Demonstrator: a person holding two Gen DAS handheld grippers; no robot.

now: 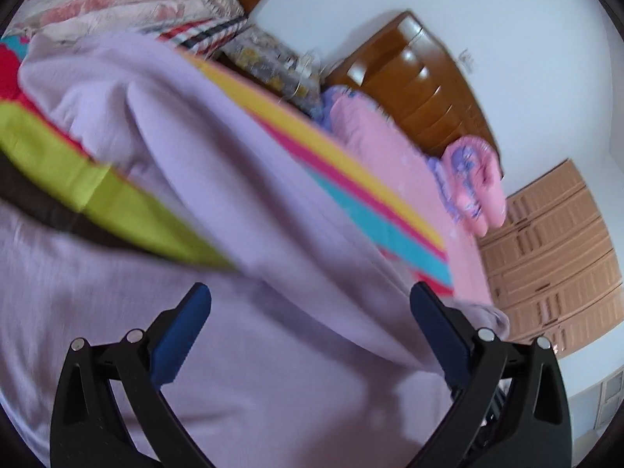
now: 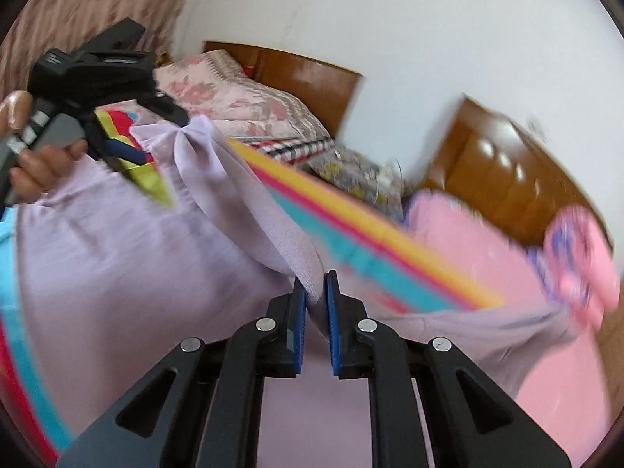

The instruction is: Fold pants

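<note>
A: Lilac cloth fills both views. Those are the pants [image 2: 128, 257], lying over the striped sheet [image 2: 370, 230] on the bed, with one ridge of fabric lifted off it.

B: Who holds the ridge?

A: The right gripper [image 2: 315, 292]. Its blue pads are nearly together with a fold of the pants pinched between them, and the cloth runs taut from there up toward the left gripper [image 2: 117, 144], which a hand [image 2: 43, 167] carries at the far end.

B: Is the left one clamped too?

A: Not by its own camera. There the left gripper's fingers stand wide apart over the pants, with cloth beneath them but nothing pinched. In the right view the cloth bunches close by its tips, yet no grip shows.

B: So what could go wrong?

A: The fold is probably carried on one pinch only. If the right gripper pulls across while the left end is loose, that end may trail and the halves land askew. The pinch also looks shallow, near the pad tips, so a quick tug could slip thin fabric out. Both views are blurred, which suggests fast motion.
</note>
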